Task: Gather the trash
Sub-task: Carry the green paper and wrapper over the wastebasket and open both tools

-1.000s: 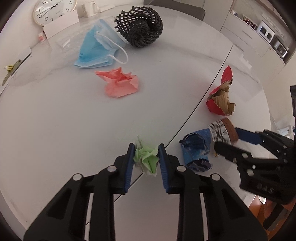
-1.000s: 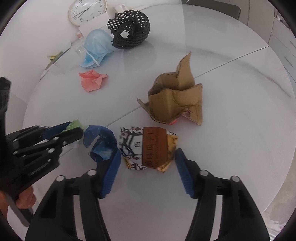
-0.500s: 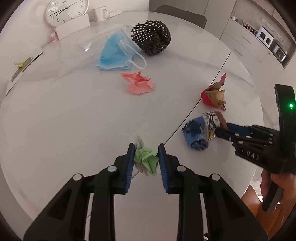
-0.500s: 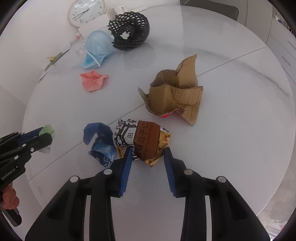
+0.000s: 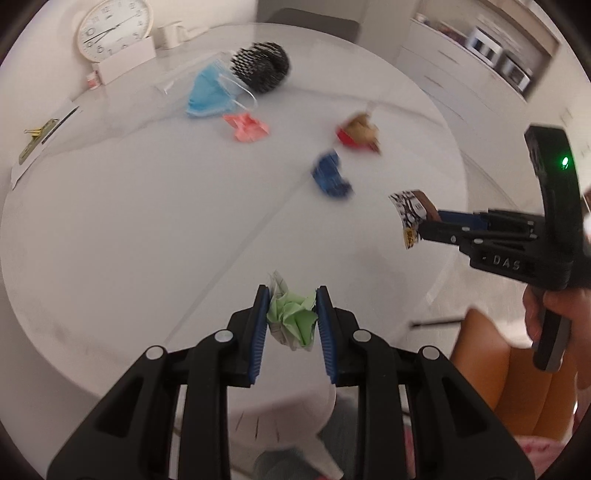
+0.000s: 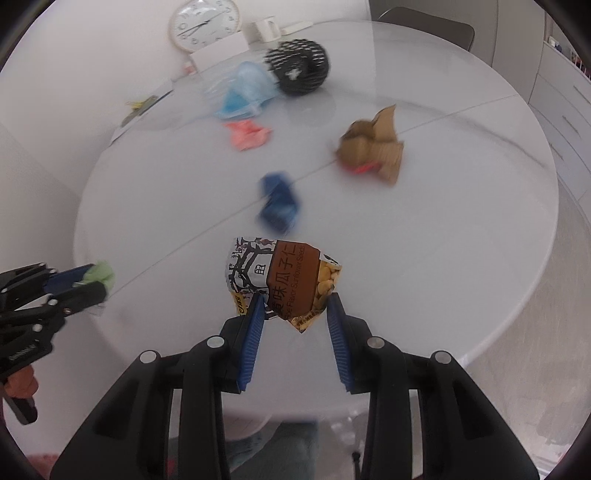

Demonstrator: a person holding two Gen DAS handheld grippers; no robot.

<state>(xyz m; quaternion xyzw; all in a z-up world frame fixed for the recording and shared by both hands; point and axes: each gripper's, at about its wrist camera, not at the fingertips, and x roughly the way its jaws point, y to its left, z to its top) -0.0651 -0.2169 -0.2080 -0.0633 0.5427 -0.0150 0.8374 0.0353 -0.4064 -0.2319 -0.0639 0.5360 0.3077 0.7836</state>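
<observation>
Trash lies scattered on the round white surface point(image 6: 461, 229), and two pieces are already off it. The left gripper point(image 5: 291, 317) is clenched on a crumpled green paper wad point(image 5: 293, 319), pinched between its blue pads at the near edge of the surface. The right gripper point(image 6: 295, 314) grasps a printed sunflower-seed snack wrapper point(image 6: 284, 275) by its lower edge, the wrapper standing up above the fingers, over the near part of the surface.

Left on the surface, all somewhat blurred: a crumpled dark blue wrapper point(image 6: 279, 205) near the middle seam, a torn brown cardboard piece with a red underside point(image 6: 373, 149) to the right and farther off, a crumpled pink paper point(image 6: 249, 134) to the left of it, and at the far side a light blue face mask point(image 6: 243, 92) touching a black foam mesh sleeve point(image 6: 297, 66). A round white wall clock point(image 6: 203, 24) leans at the far edge.
</observation>
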